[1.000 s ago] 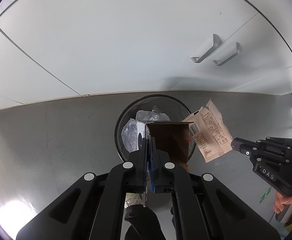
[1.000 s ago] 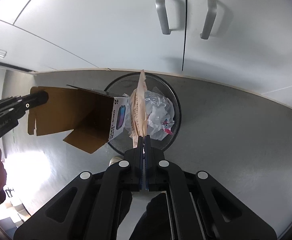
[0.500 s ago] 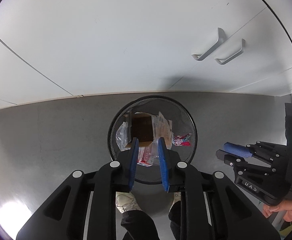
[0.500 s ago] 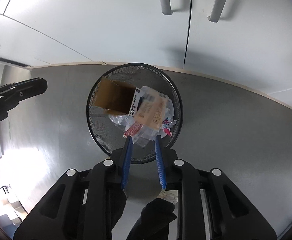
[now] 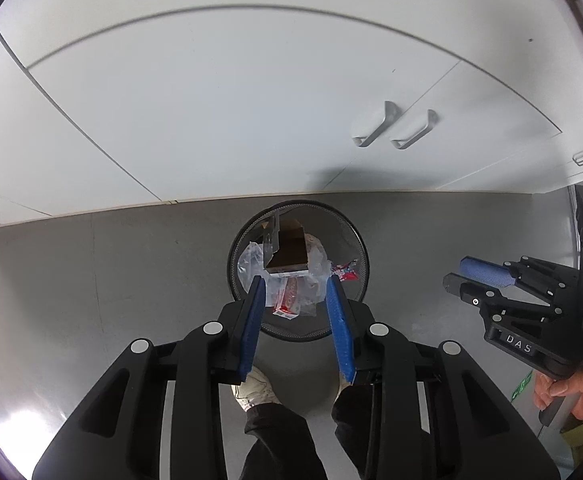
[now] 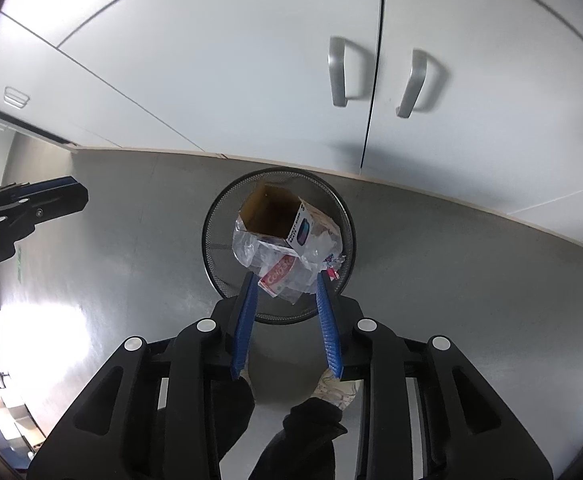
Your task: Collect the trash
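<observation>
Left wrist view: the left gripper [image 5: 296, 282] hangs above a black mesh wastebasket [image 5: 358, 248] on the grey floor, its jaws having just been opening and now spread with nothing between them. Inside the basket lie a cardboard box [image 5: 289, 254], a red toothpaste carton [image 5: 290, 300] and clear plastic wrap [image 5: 248, 262]. The right gripper [image 6: 284, 278] is likewise parted and empty above the same basket, before white cabinet doors [image 6: 251, 60].

**Materials and finish**

Wire-mesh bin [image 6: 215, 256]: black metal, matt. Inside it: brown cardboard box [image 6: 267, 216], dull; clear plastic film [image 6: 247, 250], crinkled and glossy. Floor [image 6: 91, 264]: grey, smooth, sheen near the left edge. Cabinet doors [image 6: 211, 60]: white, smooth; handles [image 6: 337, 74] brushed metal. Finger pads [image 5: 253, 320]: blue, ribbed.
</observation>
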Available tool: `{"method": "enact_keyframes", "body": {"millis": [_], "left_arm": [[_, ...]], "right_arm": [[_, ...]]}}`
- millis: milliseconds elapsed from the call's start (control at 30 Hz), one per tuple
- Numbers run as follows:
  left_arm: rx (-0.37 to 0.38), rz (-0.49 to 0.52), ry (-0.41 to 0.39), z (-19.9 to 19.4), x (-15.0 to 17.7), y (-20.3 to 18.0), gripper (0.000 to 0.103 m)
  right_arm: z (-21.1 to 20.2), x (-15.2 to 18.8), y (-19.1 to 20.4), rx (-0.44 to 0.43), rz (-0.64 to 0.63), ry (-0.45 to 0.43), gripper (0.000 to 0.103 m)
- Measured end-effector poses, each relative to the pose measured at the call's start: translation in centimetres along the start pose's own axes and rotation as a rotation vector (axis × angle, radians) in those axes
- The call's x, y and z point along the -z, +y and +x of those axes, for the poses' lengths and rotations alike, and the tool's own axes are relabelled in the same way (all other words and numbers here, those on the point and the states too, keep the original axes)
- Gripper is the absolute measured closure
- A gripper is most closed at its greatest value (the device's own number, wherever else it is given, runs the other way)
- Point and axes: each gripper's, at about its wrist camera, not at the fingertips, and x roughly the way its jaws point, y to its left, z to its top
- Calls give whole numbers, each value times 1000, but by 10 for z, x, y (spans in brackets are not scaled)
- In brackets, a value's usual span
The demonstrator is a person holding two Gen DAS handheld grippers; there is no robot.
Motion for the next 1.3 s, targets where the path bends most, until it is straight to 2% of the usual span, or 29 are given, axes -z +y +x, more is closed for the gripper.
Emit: {"method": "enact_keyframes", "body": {"millis": [67, 167, 267, 433, 533, 667, 833, 900, 1033, 1133, 1300], "left_arm": [[-1, 11, -9, -31, 2, -6, 70], [0, 29, -44, -92, 8, -22, 59], [7, 46, -86, -151, 14, -35, 52], [8, 89, -127, -234, 22, -51, 48], [19, 82, -149, -278, 25, -56, 45], [5, 106, -219, -339, 38, -77, 35], [-12, 125, -281, -394, 62, -109, 31], [-23, 126, -323, -411, 75, -124, 24], [-31, 102, -395, -447, 105, -154, 18], [-40, 80, -460, -472, 129, -173, 15], [-53, 63, -482, -498, 162, -189, 10]], "right_arm": [[-35, 1, 11, -3, 2, -25, 69], [-97, 4, 31, 2, -21, -78, 63], [-159, 9, 46, 19, -32, -142, 59], [-253, 18, 64, 50, -35, -239, 53], [-306, 21, 71, 61, -22, -297, 49], [-374, 31, 80, 49, -16, -382, 44], [-439, 55, 85, 28, -26, -482, 35], [-458, 68, 87, 16, -46, -509, 32], [-498, 105, 85, -13, -80, -541, 25], [-513, 133, 82, -20, -89, -564, 20], [-542, 169, 83, -13, -110, -595, 18]]}}
